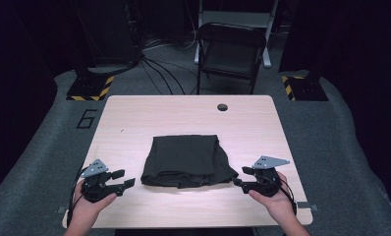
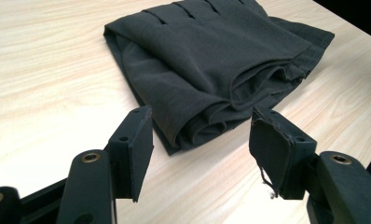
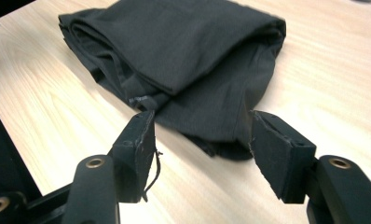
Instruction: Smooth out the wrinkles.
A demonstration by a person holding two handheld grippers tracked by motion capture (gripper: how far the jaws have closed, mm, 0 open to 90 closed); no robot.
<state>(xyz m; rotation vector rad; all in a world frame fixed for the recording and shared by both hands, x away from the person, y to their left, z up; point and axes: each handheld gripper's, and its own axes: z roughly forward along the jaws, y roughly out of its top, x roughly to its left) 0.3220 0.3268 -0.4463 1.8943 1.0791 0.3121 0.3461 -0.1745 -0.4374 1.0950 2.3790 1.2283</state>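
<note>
A folded dark cloth is being left lying flat near the middle of the light wooden surface, toward its near edge. The left hand-held gripper is being held just left of the cloth's near corner, jaws spread apart and gripping nothing. The right hand-held gripper is being held just right of the opposite near corner, jaws likewise parted and empty, neither touching the cloth.

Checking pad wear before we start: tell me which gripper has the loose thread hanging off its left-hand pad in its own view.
The right gripper: a dark thread dangles from its left-hand pad. On the left gripper, the fraying hangs from the right-hand pad.
</note>
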